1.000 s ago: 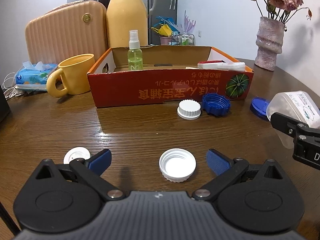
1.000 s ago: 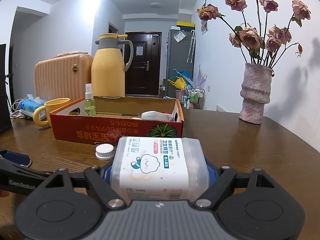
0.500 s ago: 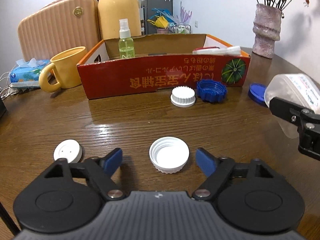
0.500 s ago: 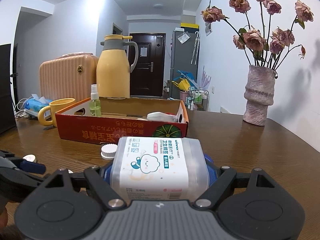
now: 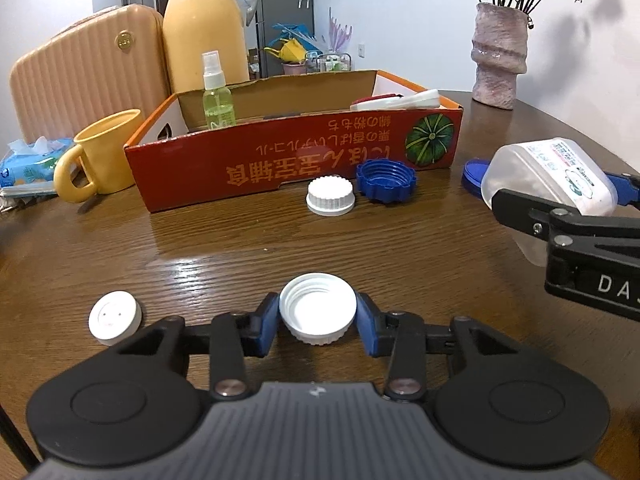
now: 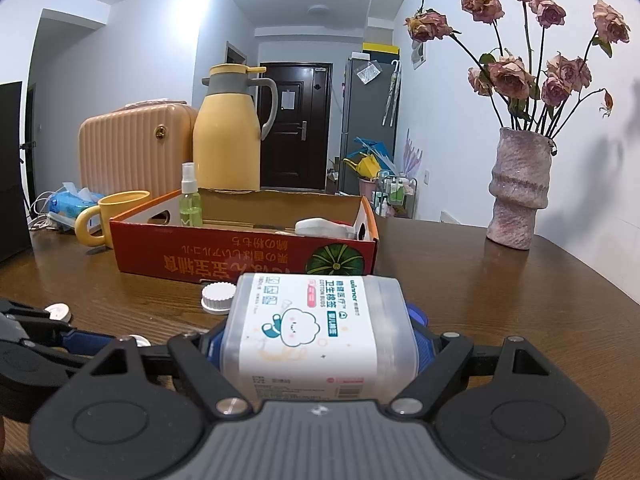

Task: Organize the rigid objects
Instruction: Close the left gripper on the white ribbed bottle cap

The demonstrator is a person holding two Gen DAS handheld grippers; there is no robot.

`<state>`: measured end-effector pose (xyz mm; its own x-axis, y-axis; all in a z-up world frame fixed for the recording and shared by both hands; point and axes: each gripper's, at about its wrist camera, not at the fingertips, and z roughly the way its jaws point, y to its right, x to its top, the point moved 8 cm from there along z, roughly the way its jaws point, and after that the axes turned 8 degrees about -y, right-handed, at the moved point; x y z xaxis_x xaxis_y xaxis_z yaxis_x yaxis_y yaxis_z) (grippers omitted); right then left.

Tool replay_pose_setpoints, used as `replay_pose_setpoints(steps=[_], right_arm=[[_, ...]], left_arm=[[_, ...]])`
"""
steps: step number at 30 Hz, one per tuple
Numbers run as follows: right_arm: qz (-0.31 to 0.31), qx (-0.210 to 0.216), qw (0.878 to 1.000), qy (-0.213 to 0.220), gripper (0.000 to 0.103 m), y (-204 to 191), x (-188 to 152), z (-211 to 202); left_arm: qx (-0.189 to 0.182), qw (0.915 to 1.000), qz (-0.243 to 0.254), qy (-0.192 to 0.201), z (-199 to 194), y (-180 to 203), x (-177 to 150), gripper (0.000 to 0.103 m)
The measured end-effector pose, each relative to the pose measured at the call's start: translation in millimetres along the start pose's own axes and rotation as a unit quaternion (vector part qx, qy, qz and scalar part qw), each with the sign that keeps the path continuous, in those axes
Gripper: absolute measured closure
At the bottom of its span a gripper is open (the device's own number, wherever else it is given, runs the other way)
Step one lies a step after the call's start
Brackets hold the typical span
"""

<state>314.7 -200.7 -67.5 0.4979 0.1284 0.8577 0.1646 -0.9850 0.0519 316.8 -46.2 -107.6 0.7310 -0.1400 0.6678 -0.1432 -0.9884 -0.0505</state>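
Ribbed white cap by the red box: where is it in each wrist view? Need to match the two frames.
Left wrist: ribbed white cap sits centre, on the table just in front of the red box, left of the blue ring cap.
Right wrist: it is lower left of centre, partly hidden behind the cotton bud container.
Shared landmark: the pumpkin print on the red box front.

The left gripper (image 5: 318,322) is built from matte black plastic, with a grey ribbed centre plate, 2 round black discs, silver pivot screws and blue pads (image 5: 267,326). The right gripper (image 6: 320,350) is made alike; white lettering "DA" is printed on its side.
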Motion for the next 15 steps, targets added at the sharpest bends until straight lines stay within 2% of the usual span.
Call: replay_pose_setpoints(steps=[11, 15], right_arm=[[0.002, -0.004, 1.0, 0.004, 0.021, -0.7, 0.1, -2.8], [0.005, -0.003, 1.0, 0.005, 0.021, -1.6, 0.9, -6.2]], left_arm=[[-0.006, 0.9997, -0.015, 0.019, -13.3, -4.3, 4.9, 0.062], [-0.008, 0.9991, -0.018, 0.038, -24.9, -5.8, 11.4, 0.062]])
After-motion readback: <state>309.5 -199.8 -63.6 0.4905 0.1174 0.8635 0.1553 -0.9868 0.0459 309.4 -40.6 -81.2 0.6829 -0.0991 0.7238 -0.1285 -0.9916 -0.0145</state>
